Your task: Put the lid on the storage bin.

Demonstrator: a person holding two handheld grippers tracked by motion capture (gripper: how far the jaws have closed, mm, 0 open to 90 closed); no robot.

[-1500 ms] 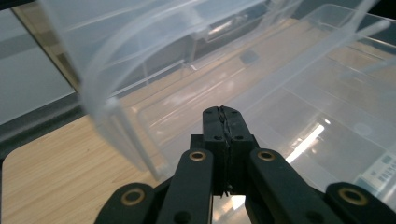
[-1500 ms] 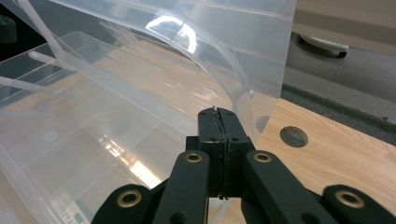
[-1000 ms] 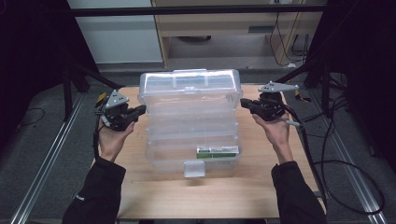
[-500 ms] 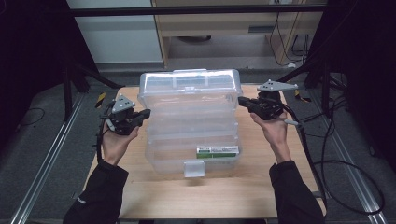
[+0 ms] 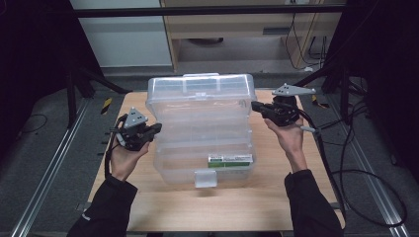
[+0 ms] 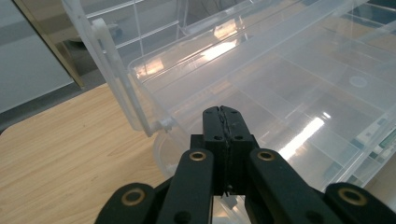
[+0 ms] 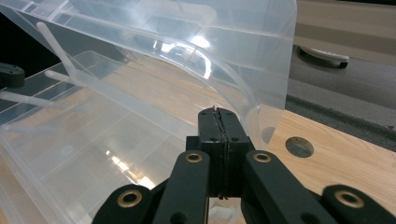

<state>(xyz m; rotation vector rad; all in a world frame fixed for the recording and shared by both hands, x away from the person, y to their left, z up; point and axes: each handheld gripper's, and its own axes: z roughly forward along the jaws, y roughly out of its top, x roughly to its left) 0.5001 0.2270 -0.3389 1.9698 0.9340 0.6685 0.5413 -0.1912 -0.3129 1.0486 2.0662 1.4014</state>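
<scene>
Box (image 5: 202,133) of clear plastic with its lid (image 5: 200,91) tipped up, in the middle of the wooden table (image 5: 296,197).

A green label (image 5: 230,159) sits near its front. The left gripper (image 5: 153,129) is at the box's left side, jaws pressed together with nothing between them. The right gripper (image 5: 256,106) is at the lid's right edge, jaws together too. A hand (image 5: 123,158) holds each one.

We saw a wooden table (image 5: 247,202) on grey floor (image 5: 44,148), with a pale cabinet (image 5: 123,34) behind.
</scene>
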